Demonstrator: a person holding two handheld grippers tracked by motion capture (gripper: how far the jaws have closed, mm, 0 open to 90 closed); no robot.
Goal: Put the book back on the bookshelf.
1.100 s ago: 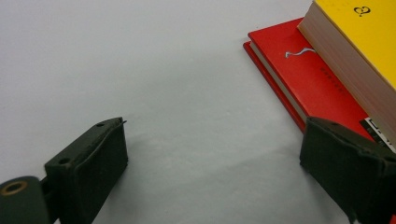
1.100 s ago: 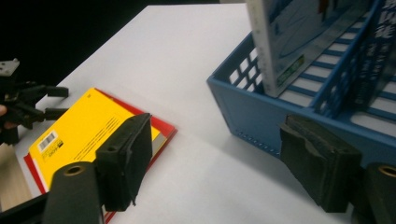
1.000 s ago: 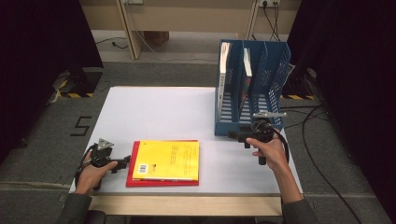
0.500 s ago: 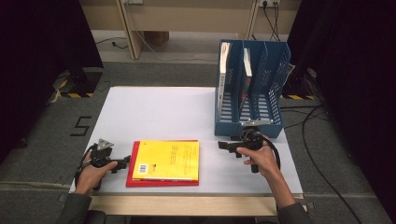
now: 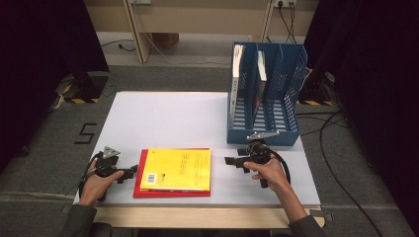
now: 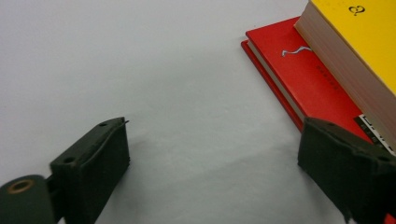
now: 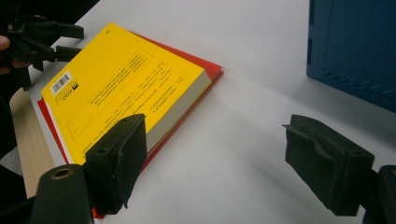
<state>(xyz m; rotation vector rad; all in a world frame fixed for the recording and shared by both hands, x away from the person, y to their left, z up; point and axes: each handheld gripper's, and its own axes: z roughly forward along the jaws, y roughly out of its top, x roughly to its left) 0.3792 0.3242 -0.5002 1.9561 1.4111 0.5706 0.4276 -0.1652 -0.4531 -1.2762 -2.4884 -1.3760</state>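
With both grippers parked at the near edge of the white table point(image 5: 163, 113), the setup looks like a two-sided grab on the book stack. The left gripper point(image 5: 129, 171) sits just beside the stack's left edge; its jaws have just been closing a little but stand apart with nothing between them, only bare tabletop, and the thin red hardcover book point(image 6: 310, 77) lies just off its right-hand finger point(image 6: 348, 177). On top of that red one sits the thick yellow paperback book point(image 7: 123, 81), its page edge facing the right gripper point(image 5: 232, 162), whose jaws are also wide apart and empty, pointed at the stack from near its right side. Farther back, past the right gripper's fingers, stands the blue perforated plastic file rack point(image 5: 267, 98) with a couple of books upright in it. My worry: the yellow book is only resting on the red one, so a pinch that catches just one cover could slide them apart or fan the pages. A low approach could also shove the whole stack toward the left gripper instead of getting a finger under it.
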